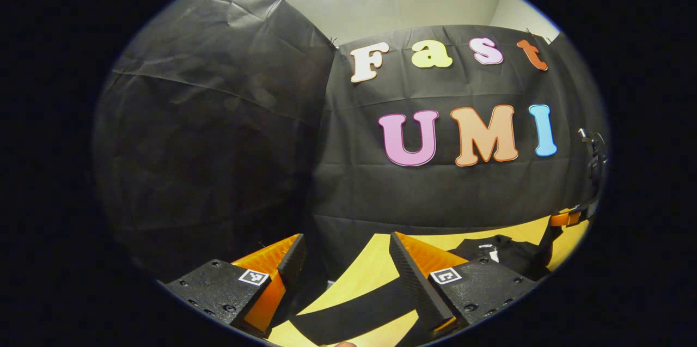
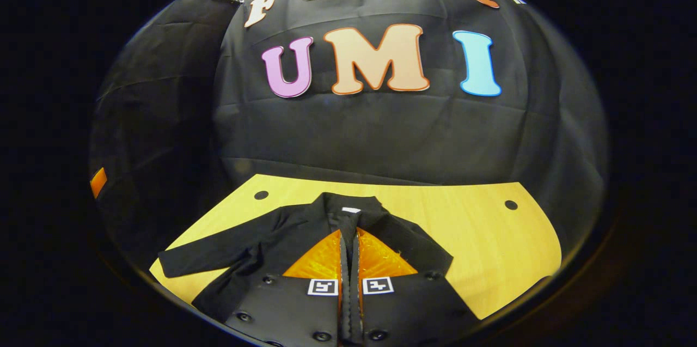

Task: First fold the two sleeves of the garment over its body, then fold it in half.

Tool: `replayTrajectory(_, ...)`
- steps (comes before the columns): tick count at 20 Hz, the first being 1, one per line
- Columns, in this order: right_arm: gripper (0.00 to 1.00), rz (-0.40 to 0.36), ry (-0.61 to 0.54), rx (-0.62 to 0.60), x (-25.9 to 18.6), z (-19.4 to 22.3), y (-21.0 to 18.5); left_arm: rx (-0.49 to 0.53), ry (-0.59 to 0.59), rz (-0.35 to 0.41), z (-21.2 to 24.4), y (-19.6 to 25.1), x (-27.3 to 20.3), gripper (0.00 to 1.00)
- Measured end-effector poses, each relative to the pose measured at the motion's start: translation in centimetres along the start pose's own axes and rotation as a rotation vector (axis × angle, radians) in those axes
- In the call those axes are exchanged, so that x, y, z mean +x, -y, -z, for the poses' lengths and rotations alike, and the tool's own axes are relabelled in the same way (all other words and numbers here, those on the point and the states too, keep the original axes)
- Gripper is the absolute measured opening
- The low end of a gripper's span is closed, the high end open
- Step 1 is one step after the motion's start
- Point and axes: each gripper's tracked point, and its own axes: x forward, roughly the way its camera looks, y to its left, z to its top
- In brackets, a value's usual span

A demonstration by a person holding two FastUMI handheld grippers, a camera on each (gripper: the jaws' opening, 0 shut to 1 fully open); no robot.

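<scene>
A black long-sleeved garment (image 2: 392,232) lies flat on the yellow table (image 2: 490,238), collar (image 2: 348,204) toward the back wall. One sleeve (image 2: 201,260) stretches out to the left in the right gripper view. My right gripper (image 2: 348,230) hangs over the garment's middle with its jaws pressed together and nothing visible between them. My left gripper (image 1: 346,243) is open, low over the table's edge, with the black sleeve (image 1: 348,320) lying below the gap between its fingers. In the left gripper view the garment's body (image 1: 506,254) lies to the right, and the right gripper (image 1: 593,162) stands at the far right.
Black cloth walls close off the table at the back and left. Two dark round holes (image 2: 261,194) (image 2: 510,205) sit near the table's rear corners. Bare tabletop (image 2: 517,260) lies right of the garment. An orange part of the left gripper (image 2: 98,181) shows at the left edge.
</scene>
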Motion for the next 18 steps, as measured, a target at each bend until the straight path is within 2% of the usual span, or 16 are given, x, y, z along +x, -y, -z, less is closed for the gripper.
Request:
replayTrajectory(14,0.03,-0.141,-0.103,-0.08,6.2,2.1,-12.7,0.003,-0.11,-0.055,4.4,-5.6,0.9,0.93)
replayTrajectory(16,0.02,-0.193,-0.137,-0.066,6.6,2.6,-14.4,0.0,-0.127,-0.059,5.0,-6.0,1.1,0.93)
replayTrajectory(17,0.1,-0.221,-0.145,-0.042,6.6,2.7,-15.1,-0.002,-0.14,-0.056,5.6,-5.9,1.4,0.93)
replayTrajectory(18,0.4,-0.227,-0.131,-0.029,6.5,2.4,-15.5,-0.006,-0.153,-0.055,6.1,-6.2,1.5,0.93)
